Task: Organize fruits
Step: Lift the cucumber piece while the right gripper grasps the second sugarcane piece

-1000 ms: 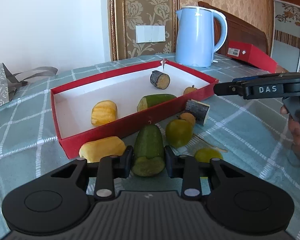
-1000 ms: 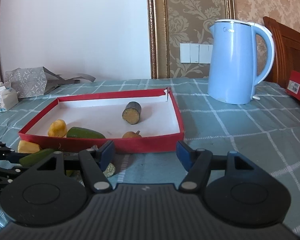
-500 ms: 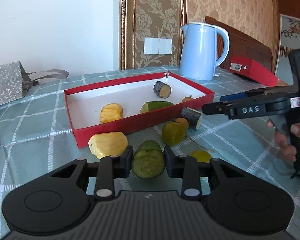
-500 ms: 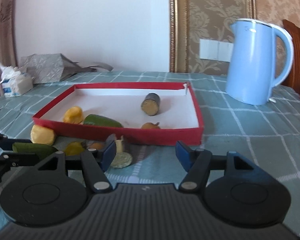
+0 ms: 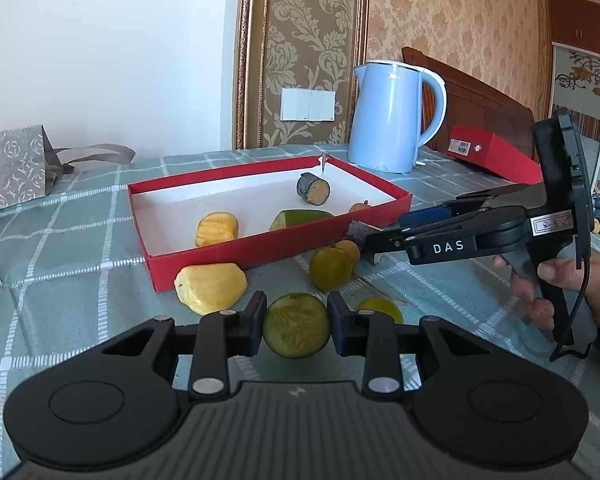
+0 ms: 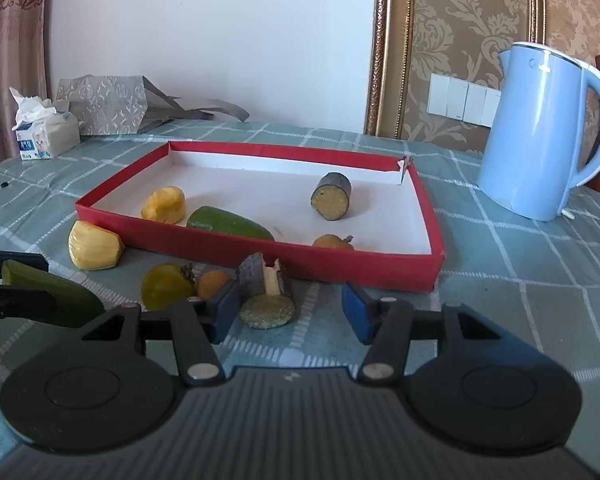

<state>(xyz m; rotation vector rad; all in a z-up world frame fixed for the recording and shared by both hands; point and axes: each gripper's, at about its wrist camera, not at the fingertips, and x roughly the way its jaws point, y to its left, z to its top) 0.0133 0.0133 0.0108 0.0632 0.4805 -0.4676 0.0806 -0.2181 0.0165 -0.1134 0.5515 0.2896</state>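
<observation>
Both claws moved: left claw [image 5: 296, 326] grips lifted cucumber piece [image 5: 296, 325], right claw [image 6: 288, 312] narrows around sugarcane chunk [image 6: 265, 292].

Black right gripper [image 5: 376, 232], white "DAS" lettering, blue pads, silver screws

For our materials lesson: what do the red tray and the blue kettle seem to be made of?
Red tray: probably cardboard, matte red outside, white inside; thin walls, torn corner. Blue kettle: likely smooth plastic, pale blue with a soft sheen; painted metal is possible.
</observation>
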